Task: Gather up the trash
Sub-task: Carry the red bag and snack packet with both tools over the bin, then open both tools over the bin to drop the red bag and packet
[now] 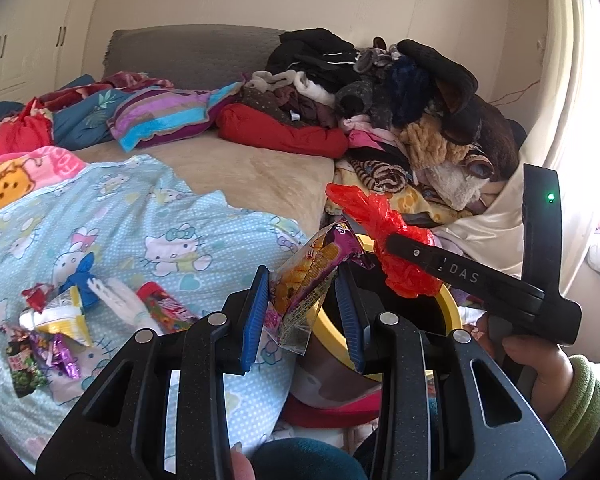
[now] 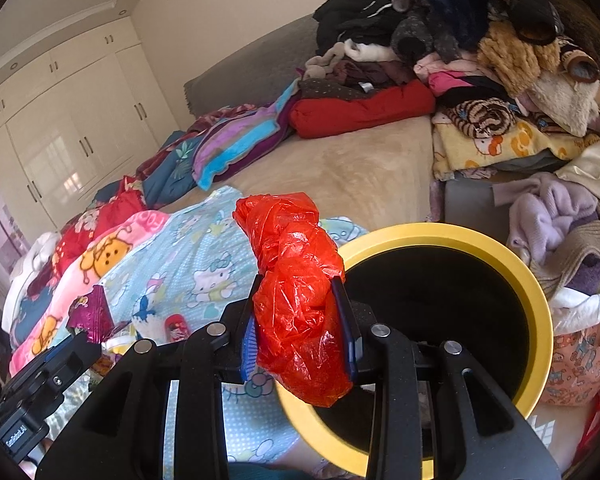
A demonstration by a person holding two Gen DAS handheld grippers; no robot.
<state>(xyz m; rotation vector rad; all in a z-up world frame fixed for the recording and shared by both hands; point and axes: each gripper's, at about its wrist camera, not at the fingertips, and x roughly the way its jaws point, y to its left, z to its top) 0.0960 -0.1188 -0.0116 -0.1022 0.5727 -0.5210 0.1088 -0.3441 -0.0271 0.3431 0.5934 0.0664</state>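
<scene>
My left gripper (image 1: 304, 280) is shut on a purple and yellow snack wrapper (image 1: 314, 276), held over the near rim of the yellow-rimmed bin (image 1: 452, 300). My right gripper (image 2: 298, 288) is shut on a crumpled red plastic bag (image 2: 300, 292) beside the bin's left rim (image 2: 536, 280); the bag (image 1: 384, 236) and right gripper (image 1: 384, 246) also show in the left wrist view. Several more wrappers (image 1: 56, 328) lie on the Hello Kitty blanket (image 1: 140, 216) at the left. The left gripper (image 2: 74, 344) with the wrapper's purple tip (image 2: 92, 314) shows at the lower left of the right wrist view.
A large pile of clothes (image 1: 400, 112) fills the back right of the bed. Folded blankets and a striped towel (image 1: 168, 114) lie along the grey headboard (image 1: 188, 56). White wardrobes (image 2: 68, 132) stand at the left. More clothes (image 2: 560, 216) lie right of the bin.
</scene>
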